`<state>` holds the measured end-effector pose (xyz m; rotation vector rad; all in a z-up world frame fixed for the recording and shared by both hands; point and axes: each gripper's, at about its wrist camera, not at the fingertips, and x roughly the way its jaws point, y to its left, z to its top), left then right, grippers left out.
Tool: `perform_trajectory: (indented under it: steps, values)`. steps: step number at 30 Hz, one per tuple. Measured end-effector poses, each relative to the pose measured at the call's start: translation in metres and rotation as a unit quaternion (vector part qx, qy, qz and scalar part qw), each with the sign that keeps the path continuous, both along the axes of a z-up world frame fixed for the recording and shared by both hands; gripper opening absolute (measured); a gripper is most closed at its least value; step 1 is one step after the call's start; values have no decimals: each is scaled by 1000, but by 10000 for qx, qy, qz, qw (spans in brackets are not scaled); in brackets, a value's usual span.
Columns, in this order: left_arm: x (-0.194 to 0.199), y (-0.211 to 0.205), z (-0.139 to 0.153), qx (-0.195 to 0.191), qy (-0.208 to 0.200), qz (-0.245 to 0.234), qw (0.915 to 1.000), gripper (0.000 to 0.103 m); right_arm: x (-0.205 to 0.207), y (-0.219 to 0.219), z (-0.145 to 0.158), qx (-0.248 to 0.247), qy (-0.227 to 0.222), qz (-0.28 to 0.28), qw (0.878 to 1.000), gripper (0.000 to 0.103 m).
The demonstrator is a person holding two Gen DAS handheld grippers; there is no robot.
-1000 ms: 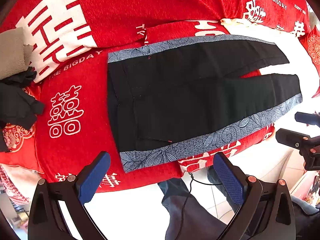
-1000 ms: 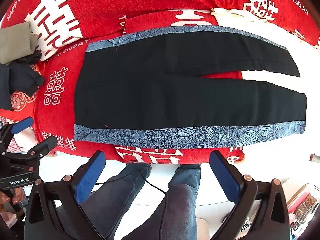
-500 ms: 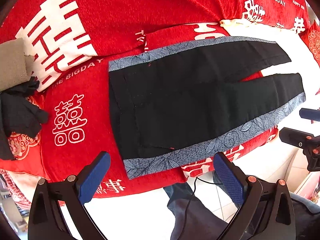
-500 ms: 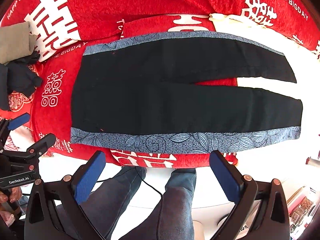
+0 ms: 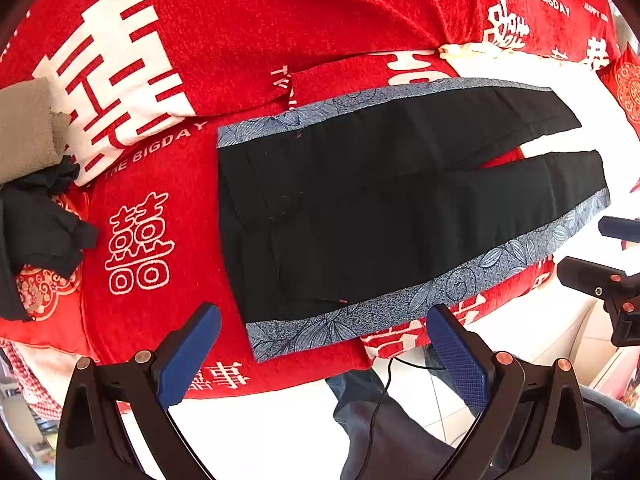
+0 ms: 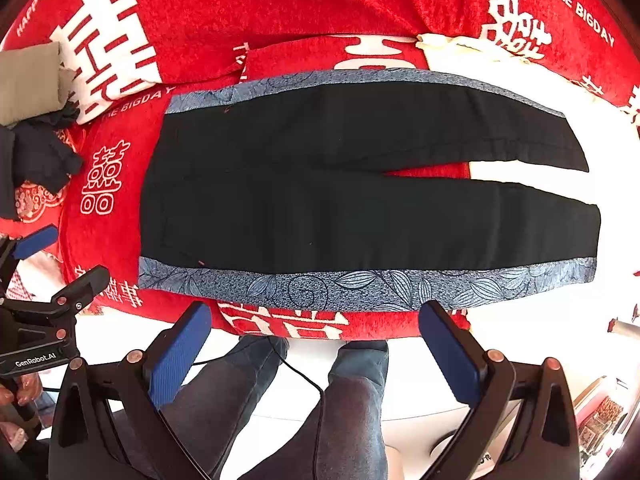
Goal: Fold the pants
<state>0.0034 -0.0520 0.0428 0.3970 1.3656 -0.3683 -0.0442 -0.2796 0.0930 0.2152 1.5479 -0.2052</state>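
Both fingers apart, pants beyond

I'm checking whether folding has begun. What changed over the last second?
Little. Both open grippers, left and right, eased closer to the near patterned edge of the pants, so the pants sit lower in both views. Nothing was grasped or released. The pants remain spread flat, unfolded, on the red blanket; the dark clothes pile is unmoved.

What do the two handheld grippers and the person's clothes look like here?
Both the left gripper and right gripper have black angular frames, copper-coloured rivets and blue ribbed finger pads. White "GenRobot.AI" lettering marks one body. The person wears dark blue jeans, crossed by a thin black cable.
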Motion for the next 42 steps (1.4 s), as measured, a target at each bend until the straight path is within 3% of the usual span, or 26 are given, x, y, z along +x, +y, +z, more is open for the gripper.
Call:
perform_trajectory:
  steps: [15, 42]
  values:
    - [-2, 4, -4, -98, 45, 249, 9996, 103, -6, -19, 5, -248, -138, -372, 9989, 103]
    - [-2, -3, 5, 94, -188, 543, 9983, 103, 2, -33, 3, 42, -286, -203, 9994, 103]
